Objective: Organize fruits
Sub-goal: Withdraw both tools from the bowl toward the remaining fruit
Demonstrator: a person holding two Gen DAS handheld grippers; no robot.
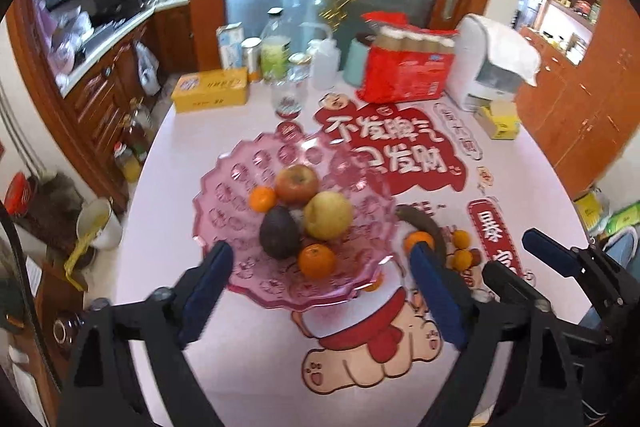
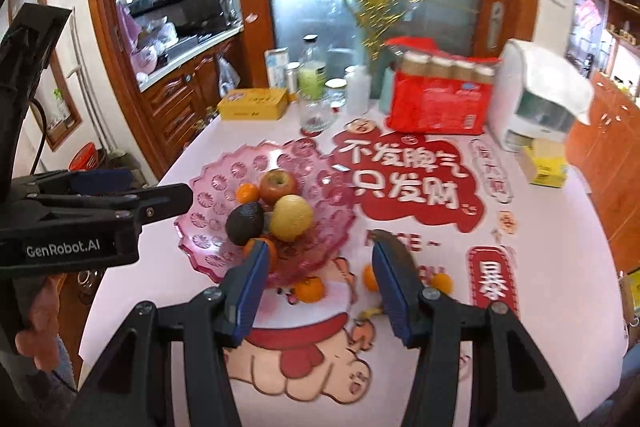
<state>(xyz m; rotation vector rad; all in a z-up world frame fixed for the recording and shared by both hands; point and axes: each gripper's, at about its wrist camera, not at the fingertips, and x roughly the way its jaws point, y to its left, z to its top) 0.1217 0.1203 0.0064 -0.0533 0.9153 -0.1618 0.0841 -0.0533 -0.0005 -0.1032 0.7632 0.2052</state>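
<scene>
Overhead, both grippers, left (image 1: 320,267) and right (image 2: 320,267), hold jaws apart above the scalloped pink translucent plastic fruit bowl (image 1: 240,167).

Pink patterned fruit bowl (image 1: 240,183) holds red apple (image 1: 296,183) (yellow pear (image 1: 328,215) beside).

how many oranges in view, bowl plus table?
6 oranges. Two in the pink bowl: one left of the apple, one at the front. Four on the table: one under the bowl's near rim, three right of it. Others may be hidden.
</scene>
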